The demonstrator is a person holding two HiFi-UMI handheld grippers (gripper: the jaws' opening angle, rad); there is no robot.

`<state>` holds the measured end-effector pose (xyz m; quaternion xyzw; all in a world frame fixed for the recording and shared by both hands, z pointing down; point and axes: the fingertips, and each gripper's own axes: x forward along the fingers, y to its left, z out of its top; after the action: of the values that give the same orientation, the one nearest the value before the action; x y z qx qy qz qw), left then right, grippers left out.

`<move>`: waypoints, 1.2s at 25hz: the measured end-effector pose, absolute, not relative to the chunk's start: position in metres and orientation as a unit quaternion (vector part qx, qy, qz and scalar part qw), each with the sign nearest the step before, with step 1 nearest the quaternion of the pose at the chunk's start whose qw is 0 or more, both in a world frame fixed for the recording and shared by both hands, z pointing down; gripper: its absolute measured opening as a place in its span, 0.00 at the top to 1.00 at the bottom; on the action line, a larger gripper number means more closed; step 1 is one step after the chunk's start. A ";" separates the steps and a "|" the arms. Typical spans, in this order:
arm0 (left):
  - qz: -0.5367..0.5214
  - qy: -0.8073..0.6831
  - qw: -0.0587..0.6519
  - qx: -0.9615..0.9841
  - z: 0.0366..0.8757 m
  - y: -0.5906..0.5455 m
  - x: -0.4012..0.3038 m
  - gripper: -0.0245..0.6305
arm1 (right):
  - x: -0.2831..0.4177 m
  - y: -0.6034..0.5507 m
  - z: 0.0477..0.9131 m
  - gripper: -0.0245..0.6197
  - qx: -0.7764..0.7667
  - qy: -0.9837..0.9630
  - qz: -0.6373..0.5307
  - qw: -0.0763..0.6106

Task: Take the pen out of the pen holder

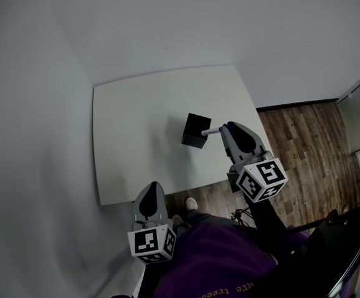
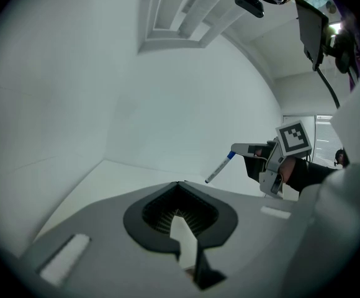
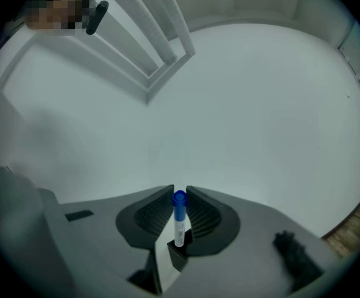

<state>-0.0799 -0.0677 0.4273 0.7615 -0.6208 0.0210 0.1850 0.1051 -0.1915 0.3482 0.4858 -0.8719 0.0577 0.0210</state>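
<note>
Pinches the pen [image 3: 179, 219] in right hand-held gripper [image 3: 179, 192], seemingly clear of the holder [image 1: 195, 131]. Holds left hand-held gripper [image 2: 179, 185] pressed together, empty.

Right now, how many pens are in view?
1: a blue-capped pen clamped in the right gripper, by the black pen holder on the table. The holder's inside is not visible, so more could be hidden.

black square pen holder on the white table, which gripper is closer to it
Right. The right gripper sits beside the black square pen holder, shut on the blue-capped white pen; the left gripper is shut and empty, back by the near edge of the white table.
</note>
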 end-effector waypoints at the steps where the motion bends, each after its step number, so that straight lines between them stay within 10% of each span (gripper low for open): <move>1: 0.021 -0.621 0.185 0.762 0.428 -0.067 -0.080 0.95 | 0.105 -0.191 0.347 0.85 0.486 -0.872 0.057 0.019; 30: 0.016 -0.623 0.185 0.760 0.426 -0.064 -0.085 0.95 | 0.097 -0.187 0.331 0.85 0.478 -0.877 0.045 0.009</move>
<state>-0.0855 -0.0643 0.4258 0.7596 -0.6234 0.0165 0.1845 0.0968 -0.1873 0.3315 0.4780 -0.8771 0.0451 0.0091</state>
